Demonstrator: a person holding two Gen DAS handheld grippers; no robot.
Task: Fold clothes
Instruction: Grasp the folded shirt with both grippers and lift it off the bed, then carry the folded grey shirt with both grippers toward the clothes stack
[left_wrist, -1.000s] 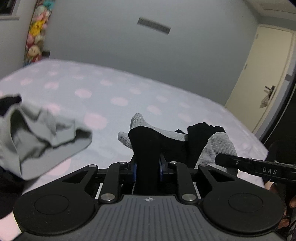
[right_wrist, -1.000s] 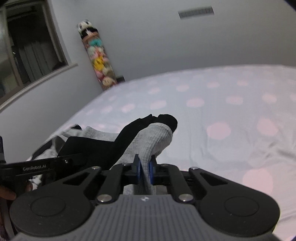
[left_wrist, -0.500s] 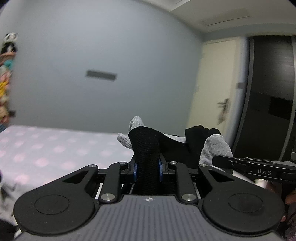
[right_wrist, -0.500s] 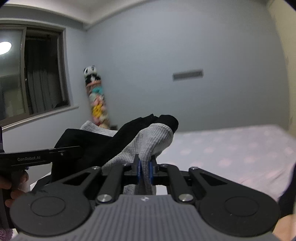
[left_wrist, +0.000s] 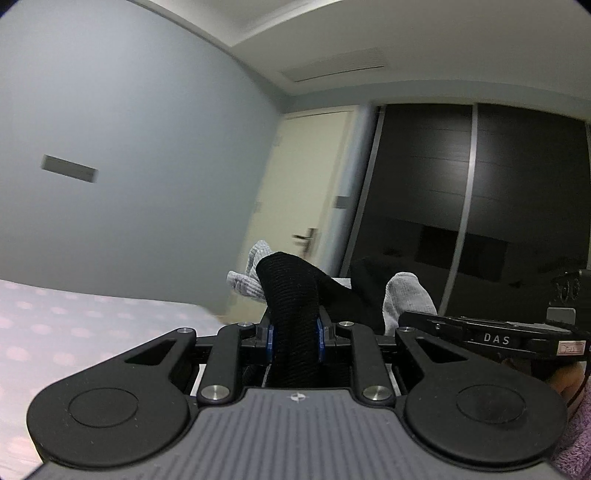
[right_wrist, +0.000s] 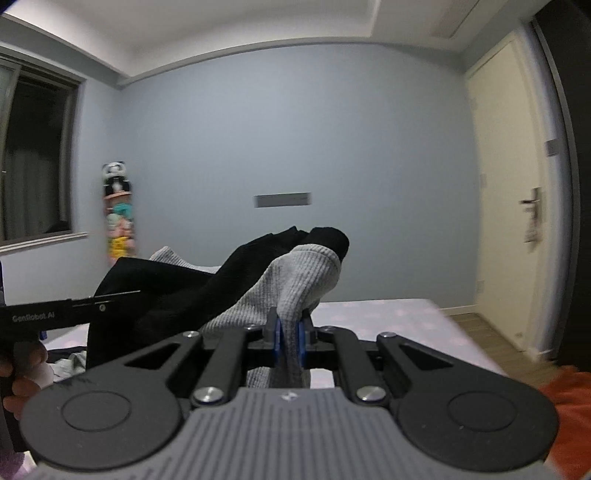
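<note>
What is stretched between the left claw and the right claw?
The grey-and-black garment spans the stretch: the left claw grips a black part, the right claw a grey part. Both wrist views show it.

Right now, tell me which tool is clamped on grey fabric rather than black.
The right tool: grey ribbed fabric sits between its blue pads. The left tool pinches black ribbed fabric.

A bed with a pale lilac sheet dotted in pink spots (blurred in both views) fills the lower frame. At its left edge in the right wrist view, crumpled clothes lie on it.
</note>
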